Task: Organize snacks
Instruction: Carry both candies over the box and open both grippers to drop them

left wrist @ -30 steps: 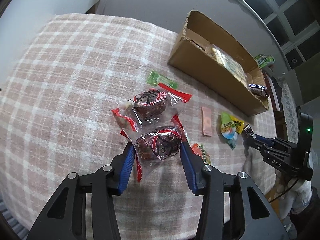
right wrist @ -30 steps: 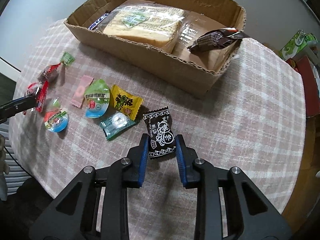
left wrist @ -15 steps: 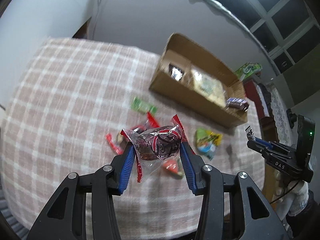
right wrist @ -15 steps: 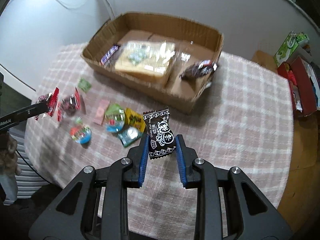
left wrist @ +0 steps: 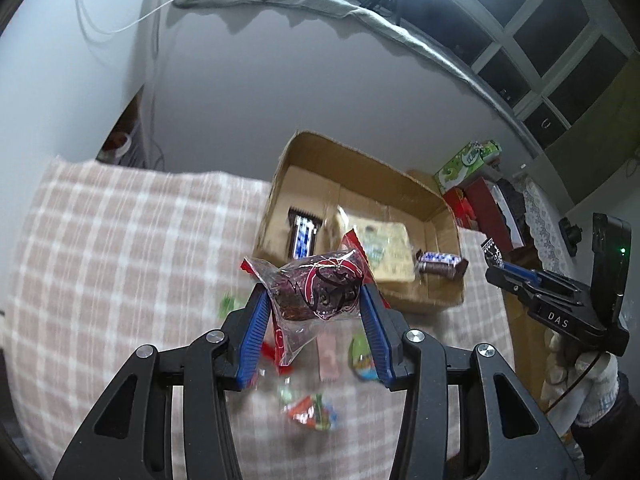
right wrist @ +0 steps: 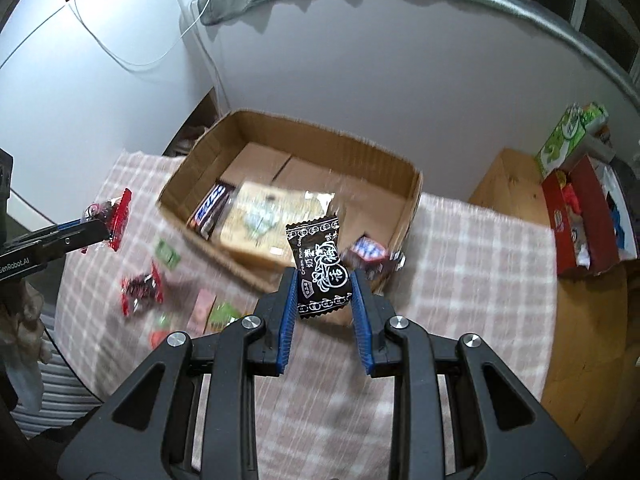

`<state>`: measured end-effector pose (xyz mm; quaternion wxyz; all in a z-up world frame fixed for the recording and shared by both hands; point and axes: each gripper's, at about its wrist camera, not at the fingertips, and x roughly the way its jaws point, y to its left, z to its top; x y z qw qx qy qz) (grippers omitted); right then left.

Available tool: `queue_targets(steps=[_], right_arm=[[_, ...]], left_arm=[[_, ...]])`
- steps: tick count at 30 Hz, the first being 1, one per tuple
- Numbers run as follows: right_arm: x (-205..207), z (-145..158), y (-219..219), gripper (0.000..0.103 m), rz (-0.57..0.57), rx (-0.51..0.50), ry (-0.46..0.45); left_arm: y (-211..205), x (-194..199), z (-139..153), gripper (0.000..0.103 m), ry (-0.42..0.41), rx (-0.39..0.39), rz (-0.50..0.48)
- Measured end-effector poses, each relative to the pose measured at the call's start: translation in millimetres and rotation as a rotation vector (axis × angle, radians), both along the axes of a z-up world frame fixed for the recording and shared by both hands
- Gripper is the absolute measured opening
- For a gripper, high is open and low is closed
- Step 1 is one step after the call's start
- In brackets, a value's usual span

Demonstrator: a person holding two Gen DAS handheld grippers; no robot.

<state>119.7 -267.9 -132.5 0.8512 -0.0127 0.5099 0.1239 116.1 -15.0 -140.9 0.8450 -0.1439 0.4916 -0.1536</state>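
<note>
The left gripper [left wrist: 314,312] is clamped on a clear packet of dark red dried fruit [left wrist: 316,292] with red ends, held clear above the checked tablecloth [left wrist: 104,248]. The right gripper [right wrist: 325,298] pinches a small black sachet [right wrist: 320,270] upright between its blue pads; white print on it reads "Cream Plum Candy" beside Chinese characters.

The open cardboard box [right wrist: 320,136] lies at 12 o'clock from both grippers, its near wall standing between them and its floor. Inside, a large pale bread-like pack [right wrist: 264,216] fills the middle, a dark chocolate bar [right wrist: 210,208] lies at its 9 o'clock, and another dark wrapped bar [right wrist: 366,254] sits at its 3 o'clock, just behind the sachet.

Loose snacks remain on the cloth at 8 to 9 o'clock of the right gripper: a second red-ended fruit packet [right wrist: 142,288], a green sweet [right wrist: 166,254], a pink sachet [right wrist: 202,308] and others too blurred to name.

In the left view the right gripper's body at 3 o'clock reads "DAS"; in the right view the left one at 9 o'clock reads "GenRobot.AI". A gloved hand [left wrist: 588,384] holds the right tool. A green tissue box [right wrist: 568,136] and a red box [right wrist: 588,216] stand at 2 o'clock, off the table.
</note>
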Motion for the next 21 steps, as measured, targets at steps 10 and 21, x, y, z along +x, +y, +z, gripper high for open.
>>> queue_targets(steps=[10,21], right_arm=[[55,-11,-6,0.027,-0.02,-0.017,0.003],[84,-35,-2,0.027,-0.023,-0.044,0.049]], left_arm=[[-13,57,-5,0.045,0.012,-0.015,0.001],[-44,90,-15,0.045,0.036,0.011,-0.051]])
